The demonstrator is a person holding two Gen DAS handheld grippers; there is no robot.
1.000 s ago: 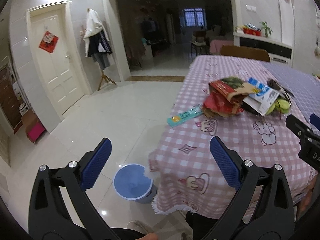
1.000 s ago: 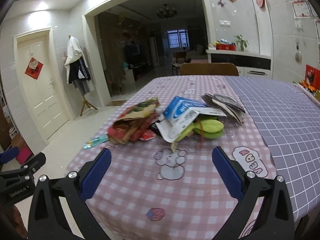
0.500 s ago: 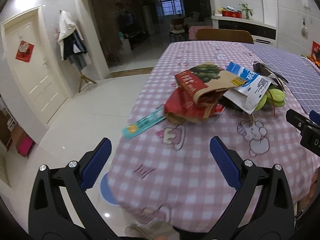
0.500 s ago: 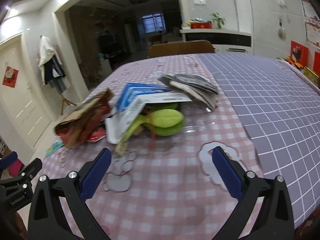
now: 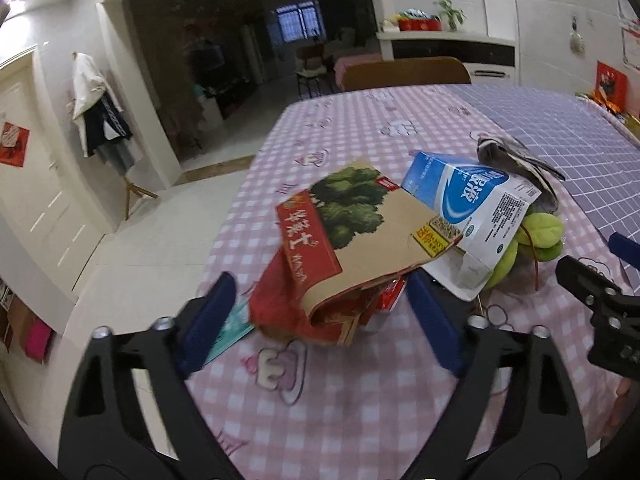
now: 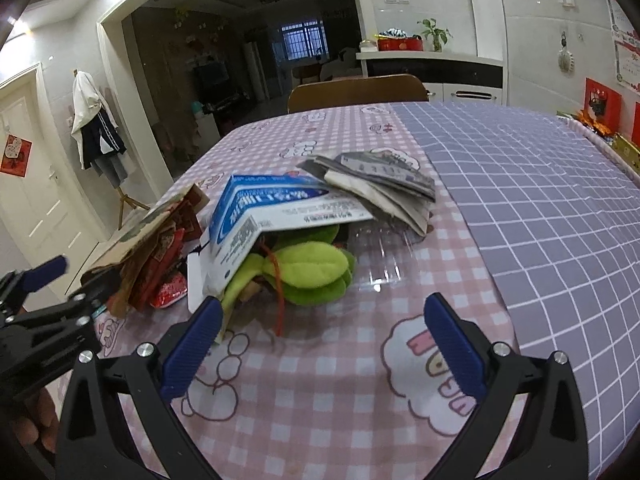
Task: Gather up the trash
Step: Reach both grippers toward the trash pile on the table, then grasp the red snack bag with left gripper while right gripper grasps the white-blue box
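My left hand-held gripper (image 5: 320, 312) and my right hand-held gripper (image 6: 324, 328) are matt black plastic with ribbed blue pads and small shiny metal screws. The worktop (image 6: 540, 208) wears a soft checked cloth. On it lie a brown cardboard carton (image 5: 360, 236) with a glossy red print, a smooth blue-white printed carton (image 6: 264, 216), crumpled grey newspaper (image 6: 380, 184), clear glossy plastic packaging (image 6: 380, 248) and green plush fabric (image 6: 312, 276).
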